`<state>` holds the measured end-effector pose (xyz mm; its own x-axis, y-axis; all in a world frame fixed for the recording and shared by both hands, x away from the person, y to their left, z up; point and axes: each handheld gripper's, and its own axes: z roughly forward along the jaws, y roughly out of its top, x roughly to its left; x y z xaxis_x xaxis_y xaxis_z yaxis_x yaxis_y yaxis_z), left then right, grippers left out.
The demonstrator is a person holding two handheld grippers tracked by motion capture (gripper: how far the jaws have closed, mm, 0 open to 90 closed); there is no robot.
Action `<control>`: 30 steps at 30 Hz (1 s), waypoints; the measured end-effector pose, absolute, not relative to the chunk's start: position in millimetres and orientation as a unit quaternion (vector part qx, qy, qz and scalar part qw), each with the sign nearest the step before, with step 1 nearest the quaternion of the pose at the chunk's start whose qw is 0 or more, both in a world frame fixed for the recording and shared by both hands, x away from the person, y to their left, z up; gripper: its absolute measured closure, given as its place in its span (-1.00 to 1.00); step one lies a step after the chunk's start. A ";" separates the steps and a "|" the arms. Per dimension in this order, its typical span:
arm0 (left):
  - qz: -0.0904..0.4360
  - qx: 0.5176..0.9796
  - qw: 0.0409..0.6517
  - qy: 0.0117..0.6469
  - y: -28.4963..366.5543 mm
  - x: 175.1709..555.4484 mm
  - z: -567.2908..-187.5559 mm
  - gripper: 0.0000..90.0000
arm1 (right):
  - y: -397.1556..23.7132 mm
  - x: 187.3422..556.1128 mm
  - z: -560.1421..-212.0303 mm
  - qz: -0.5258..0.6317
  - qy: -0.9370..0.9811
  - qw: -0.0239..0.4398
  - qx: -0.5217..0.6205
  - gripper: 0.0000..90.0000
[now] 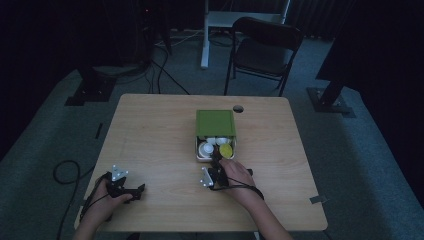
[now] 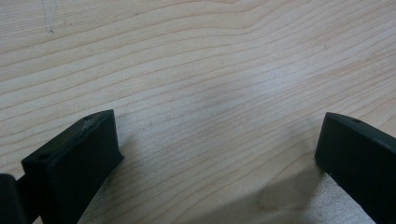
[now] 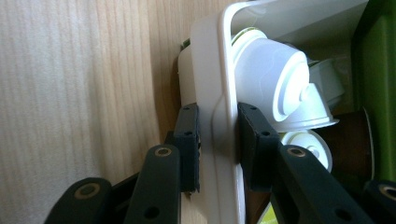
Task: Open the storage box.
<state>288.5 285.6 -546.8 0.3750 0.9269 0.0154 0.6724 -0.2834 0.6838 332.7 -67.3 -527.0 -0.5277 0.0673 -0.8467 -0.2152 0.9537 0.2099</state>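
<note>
Right gripper view puts my right gripper [image 3: 218, 140] clamped on the white wall of the tray [image 3: 224, 84]: 1 black finger [image 3: 189, 144] presses the outer face, the other finger [image 3: 254, 144] presses the inner face, and the thin rim stands upright between them. Just past the inner finger, 2 white capsules lie on their sides inside the tray, the larger white capsule [image 3: 275, 79] above the finger and a smaller white capsule [image 3: 310, 142] right beside it. A brown capsule [image 3: 350, 140] sits farther in, against the green lid [image 3: 380, 93].

From the high view, I see the right gripper [image 1: 216, 161] at the near edge of the tray [image 1: 198, 156], with the right hand [image 1: 235, 172] behind it. The green lid [image 1: 215, 123] covers the far part of the tray, and a yellow-green capsule [image 1: 226, 150] lies just beyond the fingers.

My left gripper [image 1: 136, 190] rests low on the table [image 1: 150, 135], well apart from the tray, in the left hand [image 1: 107, 197]. In the left gripper view, its fingers [image 2: 74, 163] stand wide apart with bare wood [image 2: 210, 93] between them, gripping nothing.
</note>
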 end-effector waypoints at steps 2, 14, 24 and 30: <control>0.212 0.772 0.301 0.517 285.6 288.5 -546.8 -1.00 | -66.9 330.5 -527.1 0.142 0.862 0.485 -0.046 0.59; 0.212 0.773 0.301 0.517 285.6 288.5 -546.8 -1.00 | -66.0 316.9 -526.4 0.137 0.864 0.482 -0.051 0.60; 0.211 0.773 0.300 0.518 285.6 288.4 -546.7 -1.00 | -67.8 304.4 -526.5 0.137 0.870 0.470 -0.056 0.62; 0.211 0.773 0.301 0.518 285.6 288.5 -546.7 -1.00 | -67.8 297.3 -530.4 0.133 0.872 0.467 -0.061 0.63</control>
<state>288.5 285.6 -546.7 0.3750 0.9269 0.0156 0.6727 -0.2836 0.6834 297.3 -67.8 -530.4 -0.5555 0.0180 -0.8313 -0.2315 0.9569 0.1754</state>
